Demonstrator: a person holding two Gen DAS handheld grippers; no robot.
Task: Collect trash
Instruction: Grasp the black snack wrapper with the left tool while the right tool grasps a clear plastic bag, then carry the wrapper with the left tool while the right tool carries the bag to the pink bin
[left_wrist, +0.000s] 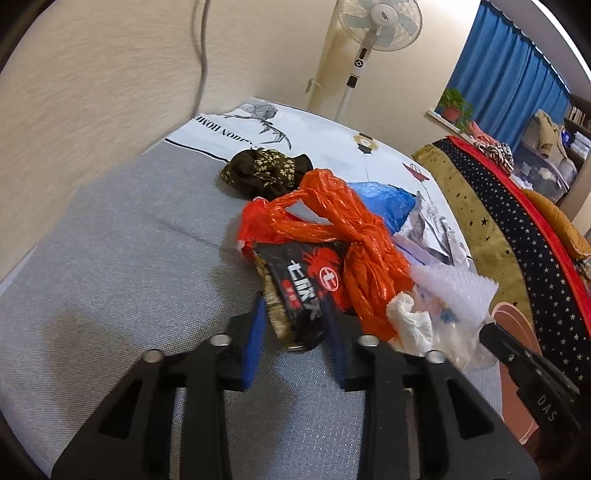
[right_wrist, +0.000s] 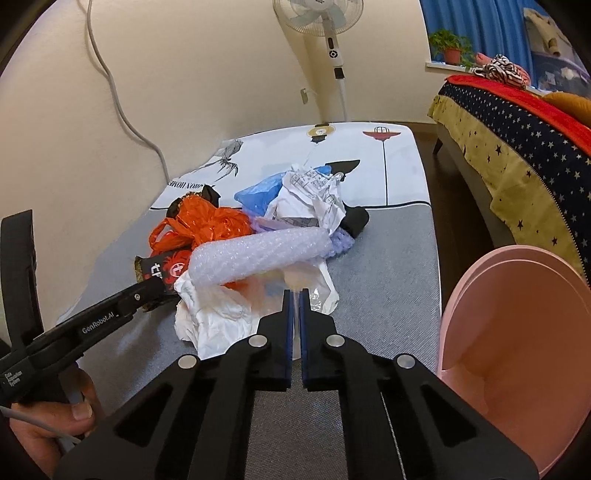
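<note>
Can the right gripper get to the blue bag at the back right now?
Probably not directly. The right gripper is shut on the white plastic bag, and the bubble wrap roll and crumpled paper lie in front of the blue bag.

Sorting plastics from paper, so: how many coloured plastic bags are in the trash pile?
2. The orange bag lies on the black snack packet at the pile's left; the blue bag sits behind, beside the crumpled printed paper. More may be buried underneath.

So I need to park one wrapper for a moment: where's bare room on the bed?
Free: grey mattress between wall and trash pile; also the grey strip between pile and pink bin. Crowded: the middle.
</note>
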